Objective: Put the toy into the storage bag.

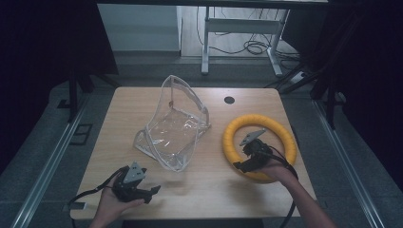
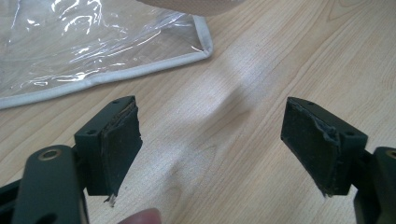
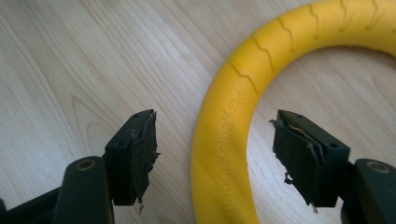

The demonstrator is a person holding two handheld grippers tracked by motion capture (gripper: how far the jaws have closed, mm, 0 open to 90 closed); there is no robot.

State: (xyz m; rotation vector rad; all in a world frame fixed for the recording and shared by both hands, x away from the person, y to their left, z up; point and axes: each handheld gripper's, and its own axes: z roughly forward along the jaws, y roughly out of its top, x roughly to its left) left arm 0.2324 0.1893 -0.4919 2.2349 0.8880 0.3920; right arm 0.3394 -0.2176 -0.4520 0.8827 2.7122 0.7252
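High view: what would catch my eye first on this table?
Probably the bright yellow ring lying flat at the right of the wooden table. The right gripper has its open jaws on either side of the ring's band without pressing it. Next comes the clear plastic pouch near the middle, with the left gripper open near the front edge.

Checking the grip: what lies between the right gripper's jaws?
In the right gripper view, the yellow ring runs between the right gripper's open jaws, untouched.
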